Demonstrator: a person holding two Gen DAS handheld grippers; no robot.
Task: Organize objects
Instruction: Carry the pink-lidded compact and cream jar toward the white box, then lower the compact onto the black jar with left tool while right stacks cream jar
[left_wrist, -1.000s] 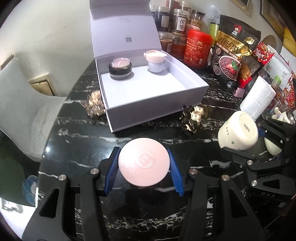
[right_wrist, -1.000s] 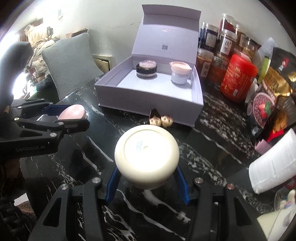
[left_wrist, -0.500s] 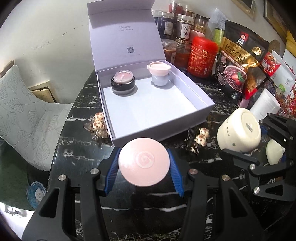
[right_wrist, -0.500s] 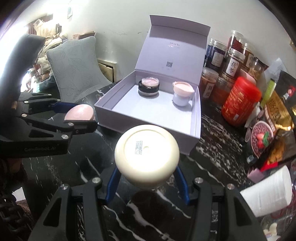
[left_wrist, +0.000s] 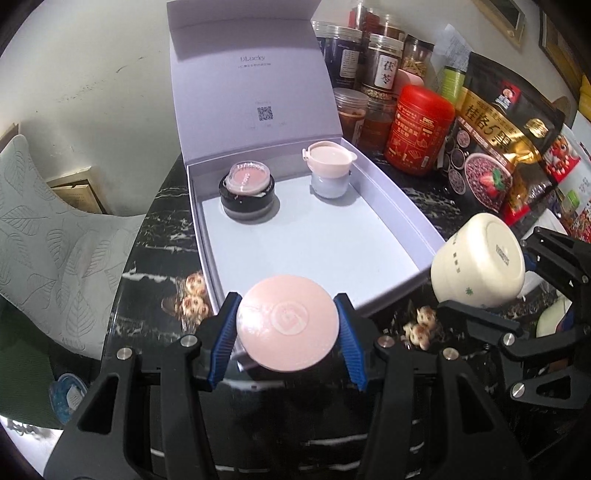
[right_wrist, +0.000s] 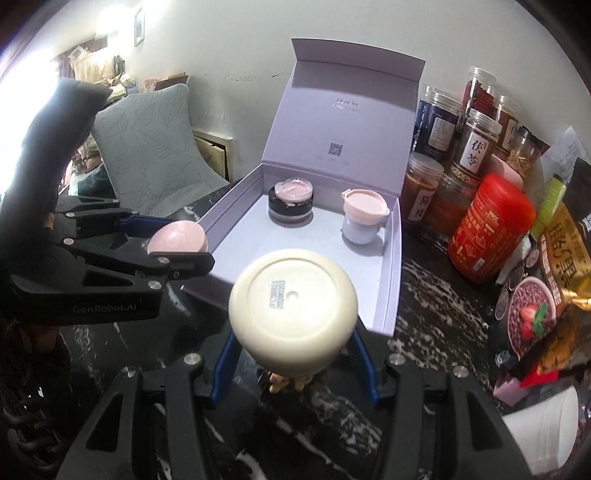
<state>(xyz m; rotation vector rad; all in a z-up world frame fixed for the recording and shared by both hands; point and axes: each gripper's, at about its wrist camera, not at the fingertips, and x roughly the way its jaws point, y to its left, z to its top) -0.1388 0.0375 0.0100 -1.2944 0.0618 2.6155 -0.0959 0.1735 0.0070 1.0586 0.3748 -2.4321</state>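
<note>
An open lilac gift box (left_wrist: 391, 206) stands on the black marble table, lid upright. Inside at the back are a black jar (left_wrist: 248, 192) and a small pale jar with a pink lid (left_wrist: 330, 168). My left gripper (left_wrist: 287, 328) is shut on a round pink jar (left_wrist: 287, 326), held over the box's front left edge. My right gripper (right_wrist: 293, 321) is shut on a cream jar (right_wrist: 293, 310), bottom toward the camera, at the box's front right edge. The box (right_wrist: 391, 280), black jar (right_wrist: 291, 201), pale jar (right_wrist: 364, 218) and pink jar (right_wrist: 177, 238) also show in the right wrist view.
Several food jars (left_wrist: 384, 70), a red canister (left_wrist: 419, 129) and snack bags (left_wrist: 491, 147) crowd the table behind and right of the box. Small wrapped sweets (left_wrist: 194, 293) lie left of the box, more (left_wrist: 419, 326) at its front. A grey chair (right_wrist: 147, 147) stands at the left.
Both grippers have moved forward toward the box with their jars still held. The box now looms larger, and both jars sit at its front edge.
</note>
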